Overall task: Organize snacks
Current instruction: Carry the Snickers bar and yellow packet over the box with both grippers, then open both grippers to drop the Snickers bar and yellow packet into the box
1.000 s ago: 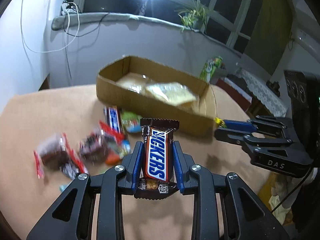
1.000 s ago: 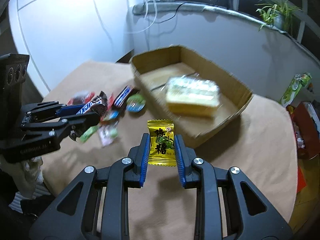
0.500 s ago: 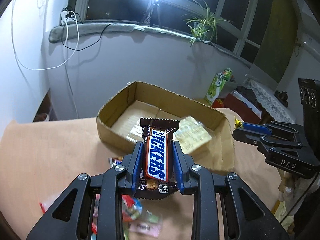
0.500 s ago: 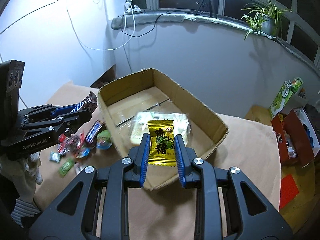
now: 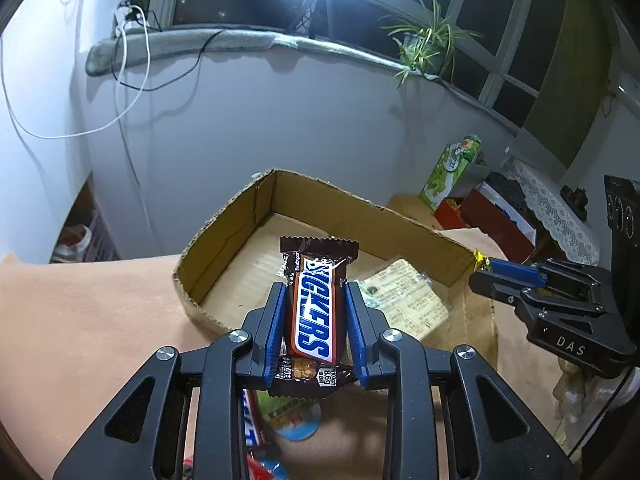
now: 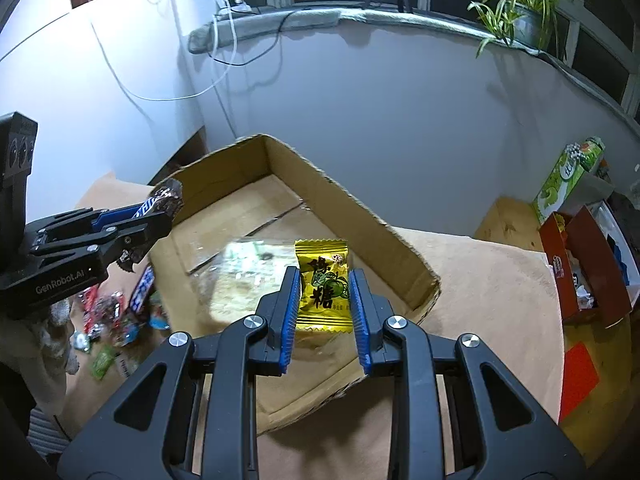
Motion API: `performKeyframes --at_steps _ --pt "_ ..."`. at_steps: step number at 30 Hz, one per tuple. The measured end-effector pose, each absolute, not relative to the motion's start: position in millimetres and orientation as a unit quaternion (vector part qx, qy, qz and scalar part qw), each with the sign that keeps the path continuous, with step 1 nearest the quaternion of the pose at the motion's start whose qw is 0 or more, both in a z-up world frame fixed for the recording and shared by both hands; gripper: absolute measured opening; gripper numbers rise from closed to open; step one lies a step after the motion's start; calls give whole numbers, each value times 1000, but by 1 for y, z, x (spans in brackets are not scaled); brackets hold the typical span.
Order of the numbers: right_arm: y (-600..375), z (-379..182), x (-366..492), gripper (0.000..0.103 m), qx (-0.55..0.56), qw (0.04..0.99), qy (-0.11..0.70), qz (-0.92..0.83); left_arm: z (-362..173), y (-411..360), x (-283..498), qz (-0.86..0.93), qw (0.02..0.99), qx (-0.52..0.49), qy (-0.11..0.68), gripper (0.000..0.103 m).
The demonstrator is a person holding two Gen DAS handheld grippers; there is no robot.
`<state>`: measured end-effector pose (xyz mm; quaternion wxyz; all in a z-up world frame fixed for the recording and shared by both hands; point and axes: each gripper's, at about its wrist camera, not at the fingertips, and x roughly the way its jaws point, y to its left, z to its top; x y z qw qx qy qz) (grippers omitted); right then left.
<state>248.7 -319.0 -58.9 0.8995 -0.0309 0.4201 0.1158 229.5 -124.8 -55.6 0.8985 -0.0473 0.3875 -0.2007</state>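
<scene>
Two grippers, one cardboard box (image 5: 240, 216), one clear packet (image 5: 404, 300) lying inside it. Left gripper (image 5: 316, 332) clamped on one chocolate bar (image 5: 316, 304), upright between the blue pads, above the box's near wall. Right gripper (image 6: 326, 312) clamped on one yellow candy (image 6: 322, 284), upright, over the box's near part, in front of the packet. Loose heap of wrapped snacks (image 6: 120, 312) on the table (image 6: 492, 280), left of the box; too blurred to count.
</scene>
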Motion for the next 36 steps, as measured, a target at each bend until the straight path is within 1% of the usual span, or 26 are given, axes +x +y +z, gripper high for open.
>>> performKeyframes --at_steps 9,20,21,23,24,25,36 --pt "-321 -74 263 26 -31 895 433 106 -69 -134 247 -185 896 -32 402 27" --pt "-321 -76 265 26 -33 893 437 100 -73 -138 253 -189 892 -29 410 27" --pt "-321 -76 265 27 -34 894 436 99 -73 -139 252 -190 892 -27 410 28" --pt "-320 -75 265 34 -34 895 434 98 -72 -139 251 -186 893 -25 408 31" --pt "-320 -74 264 39 -34 896 432 97 -71 -139 251 -187 894 -26 406 33" --pt "-320 -74 263 41 -35 897 431 96 -70 -139 250 -187 895 -27 404 33" --pt "-315 -58 246 41 -37 901 420 106 -55 -129 239 -186 902 -38 389 34"
